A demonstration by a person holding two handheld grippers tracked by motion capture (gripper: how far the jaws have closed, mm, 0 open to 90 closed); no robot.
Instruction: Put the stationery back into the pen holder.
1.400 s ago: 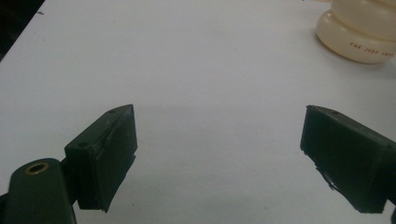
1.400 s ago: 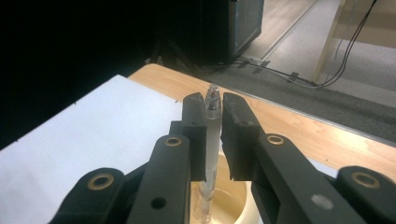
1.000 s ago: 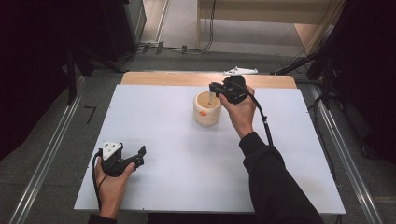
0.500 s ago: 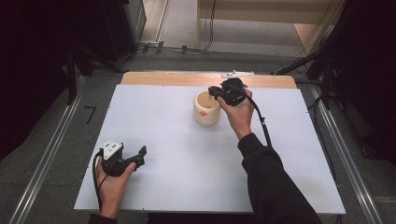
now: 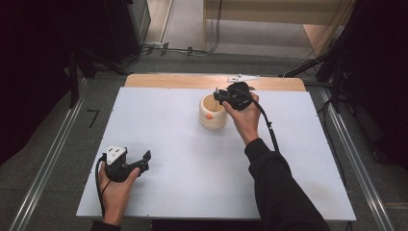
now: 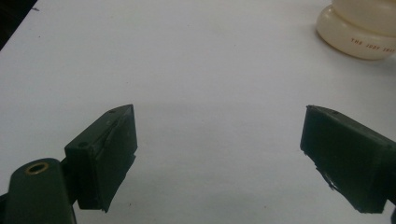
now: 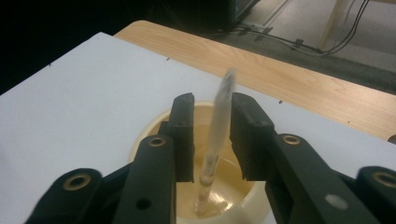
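Note:
A cream cup (image 5: 211,111) stands at the far middle of the white tabletop (image 5: 183,144). My right gripper (image 5: 218,96) hovers over its mouth. In the right gripper view a thin translucent stick (image 7: 218,122) stands between the jaws with its lower end inside the cup (image 7: 150,134). It leans on the right jaw, its top is blurred, and my right gripper (image 7: 212,105) is open wider than the stick. My left gripper (image 5: 144,161) rests near the front left, open and holding nothing. In its own view my left gripper (image 6: 219,135) faces bare tabletop, with the cup (image 6: 359,32) at top right.
A small white object (image 5: 243,77) lies on the wooden strip (image 5: 168,81) behind the white tabletop. Metal rails (image 5: 48,163) run along both sides of the table. Cables lie on the floor beyond the far edge.
The right hand has shifted only slightly above the cup. The left hand and its gripper have stayed put.

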